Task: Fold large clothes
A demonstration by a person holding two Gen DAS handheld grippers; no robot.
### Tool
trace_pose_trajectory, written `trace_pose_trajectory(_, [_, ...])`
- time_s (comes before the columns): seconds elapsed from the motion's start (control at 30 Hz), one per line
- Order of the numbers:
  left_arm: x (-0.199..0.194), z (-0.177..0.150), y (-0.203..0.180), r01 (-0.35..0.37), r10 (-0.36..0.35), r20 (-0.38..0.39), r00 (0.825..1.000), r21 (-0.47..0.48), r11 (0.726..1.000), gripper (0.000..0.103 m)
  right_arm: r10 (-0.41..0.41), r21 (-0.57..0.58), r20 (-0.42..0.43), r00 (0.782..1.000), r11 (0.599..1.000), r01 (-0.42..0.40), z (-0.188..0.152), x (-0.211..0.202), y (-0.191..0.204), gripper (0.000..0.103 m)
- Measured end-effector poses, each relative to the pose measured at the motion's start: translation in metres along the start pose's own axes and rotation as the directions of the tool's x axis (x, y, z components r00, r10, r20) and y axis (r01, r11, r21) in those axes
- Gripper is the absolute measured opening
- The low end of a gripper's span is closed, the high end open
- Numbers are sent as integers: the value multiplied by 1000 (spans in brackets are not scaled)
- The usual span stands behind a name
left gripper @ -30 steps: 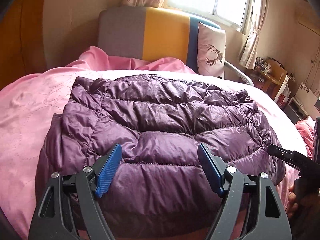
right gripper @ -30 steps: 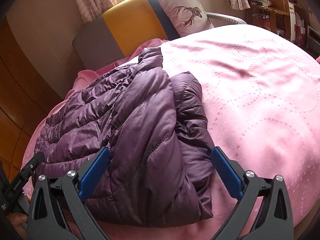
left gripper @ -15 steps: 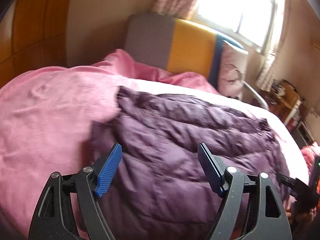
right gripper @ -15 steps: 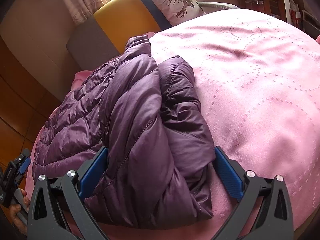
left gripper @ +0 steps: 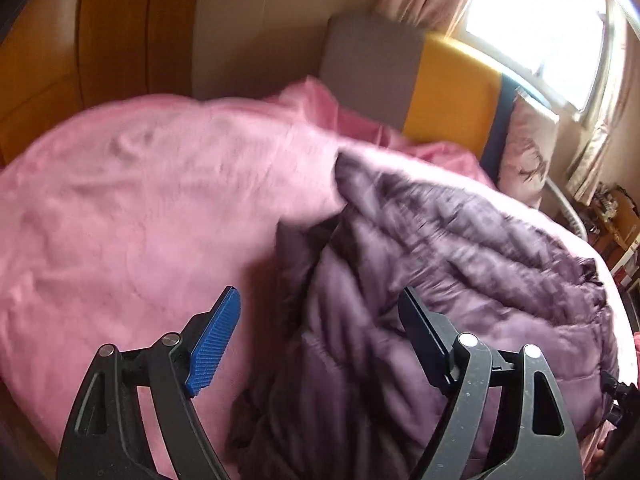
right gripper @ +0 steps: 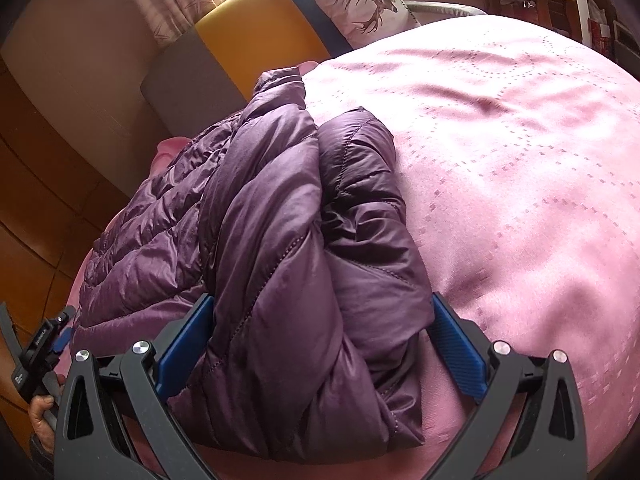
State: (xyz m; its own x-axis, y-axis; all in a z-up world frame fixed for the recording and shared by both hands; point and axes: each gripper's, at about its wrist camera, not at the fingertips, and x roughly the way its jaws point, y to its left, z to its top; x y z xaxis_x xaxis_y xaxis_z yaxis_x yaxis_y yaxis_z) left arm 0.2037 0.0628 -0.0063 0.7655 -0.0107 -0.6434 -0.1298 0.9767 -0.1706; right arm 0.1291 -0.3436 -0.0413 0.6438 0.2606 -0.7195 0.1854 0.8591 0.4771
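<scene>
Item: purple quilted jacket, folded into a bundle, lying on the pink bedspread of the bed.

My right hand-held gripper: the bundle's near end sits between its blue pads, the fabric touching both; I cannot tell whether they press or merely flank it.

My left hand-held gripper: jaws apart, just opened slightly wider, holding nothing; jacket edge lies under the gap and by the right finger, bare bedspread ahead of the left finger. View blurred.

Beyond both grippers: grey-yellow headboard, deer-print pillow.
</scene>
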Motion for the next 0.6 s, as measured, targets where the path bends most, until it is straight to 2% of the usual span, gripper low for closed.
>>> trace_pose_trajectory(0.03, [-13, 3, -11, 36, -37, 48, 998, 27, 999, 80, 6, -2, 2, 1000, 1000, -6, 0, 0, -1, 101])
trace_pose_trajectory(0.1, [-28, 4, -31, 112, -118, 72, 990, 79, 991, 80, 13, -3, 5, 1000, 1000, -13, 0, 0, -2, 101])
trace_pose_trajectory(0.17, [-31, 1, -59, 215, -223, 40, 974, 149, 965, 80, 18, -5, 5, 1000, 1000, -18, 0, -1, -5, 101])
trace_pose_trajectory(0.23, [-24, -4, -79, 289, -290, -20, 957, 184, 940, 80, 26, -8, -1, 1000, 1000, -26, 0, -1, -5, 101])
trace_pose_trajectory(0.27, [-15, -9, -92, 329, -322, -70, 944, 181, 927, 77, 36, -9, -7, 999, 999, -36, 1, -2, -5, 101])
trace_pose_trajectory(0.3, [-12, -13, -98, 347, -333, -100, 937, 177, 921, 72, 46, -9, -12, 999, 999, -46, 1, -1, -5, 101])
trace_pose_trajectory(0.37, [4, -20, -111, 372, -347, -160, 924, 173, 912, 70, 74, -10, -24, 997, 997, -74, 1, -2, -5, 99])
trace_pose_trajectory(0.43, [19, -25, -117, 363, -331, -187, 925, 177, 915, 67, 86, -14, -35, 996, 996, -86, 1, -3, -4, 93])
trace_pose_trajectory(0.6, [32, -35, -118, 356, -320, -216, 923, 158, 921, 67, 156, 10, -64, 986, 988, -156, 0, -1, -1, 61])
